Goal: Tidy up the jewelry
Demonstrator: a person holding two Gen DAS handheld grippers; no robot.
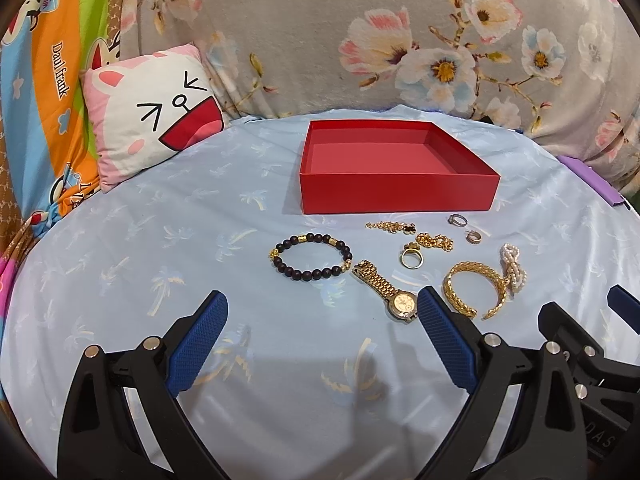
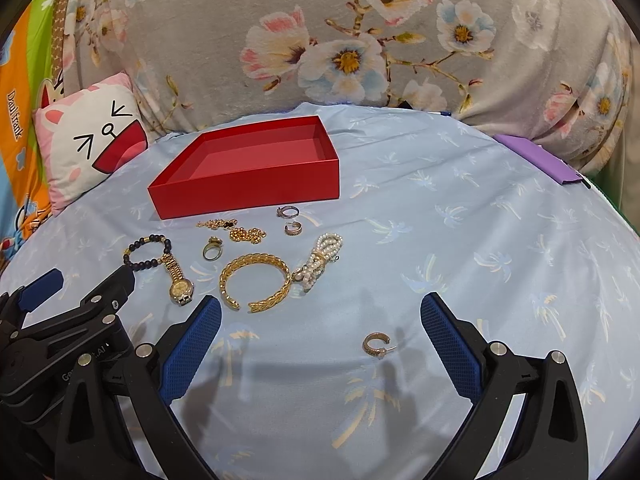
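An empty red box sits on the light blue cloth. In front of it lie a dark bead bracelet, a gold watch, a gold cuff bangle, a pearl piece, a gold ring, gold chains, a silver ring and a hoop earring. Another hoop earring lies between my right fingers. My left gripper and right gripper are open and empty.
A cartoon-face pillow leans at the back left. A floral grey blanket rises behind the box. A purple object lies at the right edge of the cloth.
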